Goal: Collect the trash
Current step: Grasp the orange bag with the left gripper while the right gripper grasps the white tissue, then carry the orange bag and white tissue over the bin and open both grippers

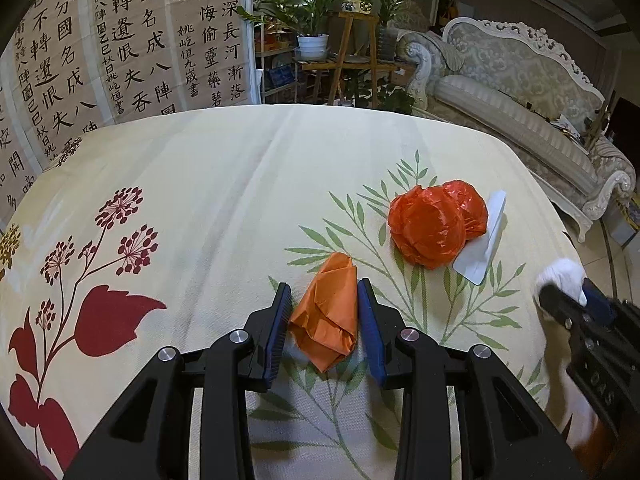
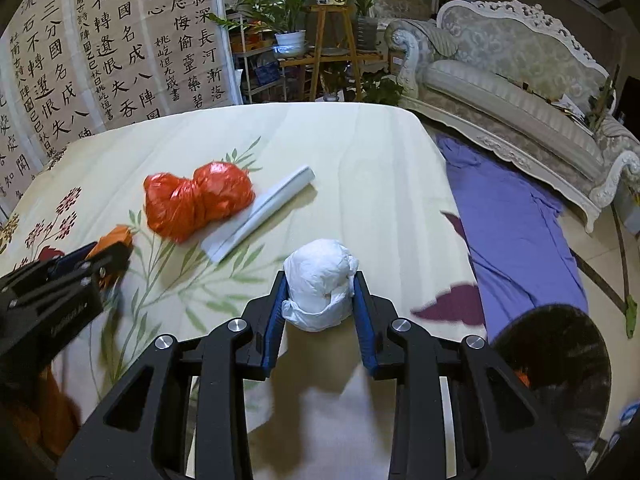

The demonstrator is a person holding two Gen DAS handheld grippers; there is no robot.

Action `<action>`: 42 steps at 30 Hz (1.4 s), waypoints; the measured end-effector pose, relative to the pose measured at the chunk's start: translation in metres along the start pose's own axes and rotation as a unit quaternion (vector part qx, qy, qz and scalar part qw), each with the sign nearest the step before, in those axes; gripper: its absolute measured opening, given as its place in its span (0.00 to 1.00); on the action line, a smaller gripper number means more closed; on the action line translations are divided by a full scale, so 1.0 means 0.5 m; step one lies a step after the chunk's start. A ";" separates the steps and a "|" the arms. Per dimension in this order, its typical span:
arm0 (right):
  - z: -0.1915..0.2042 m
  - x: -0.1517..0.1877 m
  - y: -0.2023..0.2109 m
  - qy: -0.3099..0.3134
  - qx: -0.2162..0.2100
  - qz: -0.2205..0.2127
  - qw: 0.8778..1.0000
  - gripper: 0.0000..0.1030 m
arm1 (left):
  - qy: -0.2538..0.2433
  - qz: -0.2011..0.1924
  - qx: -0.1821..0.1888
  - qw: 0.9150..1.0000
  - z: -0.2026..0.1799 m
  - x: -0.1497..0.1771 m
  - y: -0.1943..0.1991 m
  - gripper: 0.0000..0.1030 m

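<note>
A crumpled white plastic wad (image 2: 320,284) sits pinched between the blue pads of the right gripper (image 2: 320,292), over the near right edge of the floral tablecloth (image 2: 360,152). To its left on that cloth, the left gripper (image 1: 325,304) clamps a folded orange paper scrap (image 1: 328,312) — both pads press its sides. Beyond the white wad, toward the cloth's middle, lies a bunched red plastic bag (image 2: 196,200), with a creased white card (image 2: 260,212) touching its right side. Off the cloth's right edge a purple sheet (image 2: 512,216) spreads over the floor, and a round black bin (image 2: 560,360) stands nearer — just beside the right gripper's arm.
</note>
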State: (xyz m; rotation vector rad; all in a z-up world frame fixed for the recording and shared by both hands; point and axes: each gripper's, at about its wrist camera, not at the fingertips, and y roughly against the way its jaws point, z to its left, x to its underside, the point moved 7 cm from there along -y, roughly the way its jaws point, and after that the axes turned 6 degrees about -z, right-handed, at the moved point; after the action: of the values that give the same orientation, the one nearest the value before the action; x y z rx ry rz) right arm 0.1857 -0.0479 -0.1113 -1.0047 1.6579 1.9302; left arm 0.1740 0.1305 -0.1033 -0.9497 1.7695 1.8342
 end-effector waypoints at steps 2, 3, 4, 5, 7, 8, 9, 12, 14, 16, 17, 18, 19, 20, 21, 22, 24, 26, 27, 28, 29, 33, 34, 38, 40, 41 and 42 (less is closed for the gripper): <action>-0.003 0.010 0.017 -0.004 0.001 -0.002 1.000 0.30 | -0.001 -0.002 0.002 1.000 0.001 0.004 0.007 0.34; -0.004 0.014 0.023 -0.005 0.002 -0.003 1.000 0.30 | -0.002 -0.003 0.004 1.000 0.001 0.006 0.009 0.34; -0.007 0.019 0.032 -0.007 0.002 -0.004 1.000 0.30 | -0.003 -0.003 0.006 1.000 0.000 0.011 0.014 0.34; -0.009 0.023 0.039 -0.008 0.003 -0.005 1.000 0.30 | -0.004 -0.003 0.008 1.000 -0.002 0.015 0.018 0.34; -0.016 0.035 0.056 -0.012 0.005 -0.008 1.000 0.30 | -0.007 -0.004 0.015 1.000 -0.008 0.023 0.029 0.34; -0.019 0.041 0.067 -0.014 0.007 -0.010 1.000 0.30 | -0.008 -0.005 0.019 1.000 -0.012 0.027 0.035 0.34; -0.022 0.047 0.077 -0.016 0.007 -0.012 1.000 0.30 | -0.010 -0.005 0.021 1.000 -0.014 0.028 0.039 0.34; -0.035 0.062 0.106 -0.022 0.013 -0.018 1.000 0.30 | -0.016 -0.007 0.029 0.999 -0.029 0.041 0.058 0.34; -0.044 0.071 0.122 -0.029 0.017 -0.021 0.999 0.30 | -0.021 -0.010 0.038 0.999 -0.044 0.051 0.074 0.34; -0.059 0.084 0.142 -0.035 0.026 -0.025 0.999 0.30 | -0.027 -0.015 0.047 0.998 -0.060 0.059 0.091 0.34; -0.067 0.090 0.152 -0.037 0.031 -0.028 0.998 0.30 | -0.030 -0.018 0.052 0.998 -0.068 0.063 0.100 0.34; -0.078 0.096 0.162 -0.040 0.037 -0.031 0.998 0.30 | -0.031 -0.021 0.056 0.998 -0.076 0.066 0.107 0.34; -0.087 0.100 0.170 -0.043 0.041 -0.032 0.998 0.30 | -0.034 -0.025 0.065 0.997 -0.090 0.072 0.119 0.34; -0.099 0.106 0.182 -0.048 0.047 -0.036 0.997 0.30 | -0.037 -0.027 0.070 0.996 -0.100 0.075 0.126 0.34; -0.109 0.111 0.191 -0.052 0.052 -0.038 0.997 0.30 | -0.039 -0.030 0.074 0.996 -0.109 0.076 0.132 0.34; -0.122 0.117 0.201 -0.056 0.058 -0.041 0.996 0.30 | -0.043 -0.035 0.082 0.995 -0.123 0.079 0.141 0.34; -0.144 0.124 0.215 -0.062 0.071 -0.046 0.994 0.30 | -0.050 -0.043 0.097 0.993 -0.150 0.083 0.156 0.34; -0.173 0.134 0.234 -0.070 0.085 -0.053 0.993 0.30 | -0.062 -0.049 0.112 0.991 -0.184 0.087 0.168 0.34; -0.185 0.138 0.241 -0.073 0.091 -0.055 0.992 0.30 | -0.066 -0.050 0.117 0.990 -0.199 0.094 0.173 0.34; -0.197 0.140 0.246 -0.076 0.098 -0.057 0.991 0.30 | -0.074 -0.049 0.125 0.988 -0.218 0.098 0.177 0.34; -0.211 0.145 0.253 -0.080 0.105 -0.059 0.989 0.30 | -0.080 -0.049 0.132 0.987 -0.236 0.101 0.179 0.34; -0.275 0.162 0.275 -0.104 0.132 -0.064 0.984 0.30 | -0.101 -0.049 0.155 0.981 -0.303 0.118 0.184 0.34; -0.290 0.165 0.278 -0.109 0.139 -0.065 0.982 0.30 | -0.109 -0.048 0.164 0.979 -0.327 0.121 0.184 0.34; -0.345 0.181 0.291 -0.127 0.160 -0.067 0.977 0.30 | -0.132 -0.054 0.184 0.972 -0.395 0.125 0.190 0.34; -0.371 0.187 0.294 -0.136 0.168 -0.068 0.974 0.30 | -0.142 -0.057 0.192 0.969 -0.426 0.125 0.190 0.34; -0.384 0.190 0.294 -0.140 0.172 -0.069 0.973 0.30 | -0.146 -0.057 0.195 0.968 -0.440 0.125 0.188 0.34; -0.390 0.191 0.294 -0.142 0.173 -0.069 0.972 0.31 | -0.153 -0.059 0.198 0.966 -0.459 0.126 0.185 0.34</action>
State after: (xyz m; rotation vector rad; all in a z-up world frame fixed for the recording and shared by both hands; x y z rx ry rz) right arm 0.0694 -0.2816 -0.0895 -0.6546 1.6344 1.5396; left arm 0.1078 -0.1143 -0.0740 -0.5674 1.7487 1.3916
